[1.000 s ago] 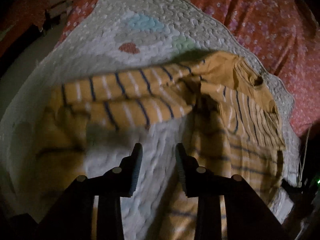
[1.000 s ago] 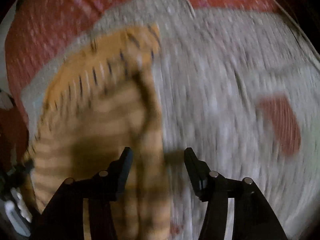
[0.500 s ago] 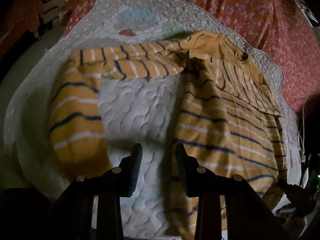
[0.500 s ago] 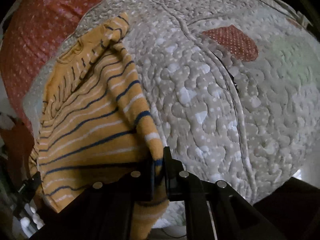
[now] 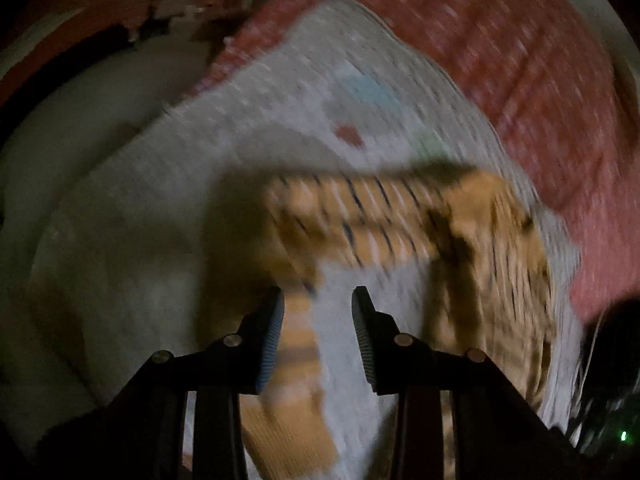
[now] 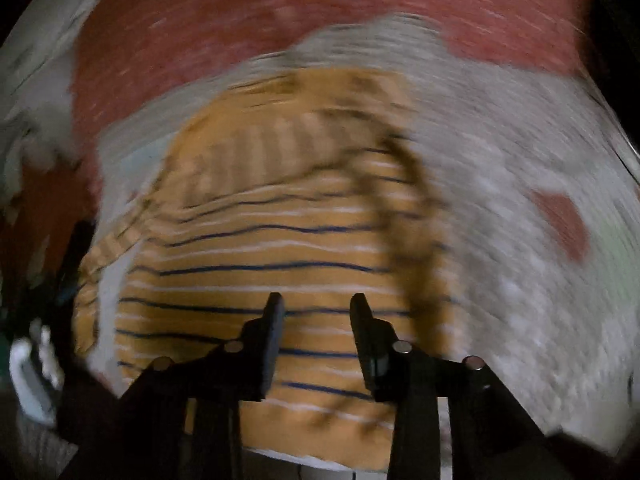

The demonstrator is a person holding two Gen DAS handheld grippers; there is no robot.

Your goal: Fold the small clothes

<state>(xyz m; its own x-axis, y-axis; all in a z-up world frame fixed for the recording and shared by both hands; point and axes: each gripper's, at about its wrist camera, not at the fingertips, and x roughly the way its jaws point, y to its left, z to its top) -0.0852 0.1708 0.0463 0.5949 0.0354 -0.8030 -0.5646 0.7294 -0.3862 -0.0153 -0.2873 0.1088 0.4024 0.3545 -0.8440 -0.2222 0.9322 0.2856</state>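
Left gripper [image 5: 318, 312] hangs over the bed with its two fingers parted and nothing pressed between them; this has not changed over the past second. Through the gap shows pale quilt [image 5: 160, 200], and a sleeve of the yellow striped top [image 5: 400, 220] runs under the left finger and down past it. Half a second ago that sleeve lay sprawled wide to the left; now it appears doubled back toward the body of the top, which lies ahead and to the right of this tool. Both views are badly smeared by motion, so the exact lie of the sleeve cannot be told.

Further right, the right gripper [image 6: 316, 312] was clamped on an edge of the cloth half a second ago. Now its jaws are opening, parted above the striped body of the top [image 6: 280, 264], with no fabric caught between them. The cloth lies spread below and ahead of this tool, with grey quilt to its right and a red bedspread [image 6: 280, 20] beyond.

Judged from this, one fold has just been laid and let go, and more folds likely remain.
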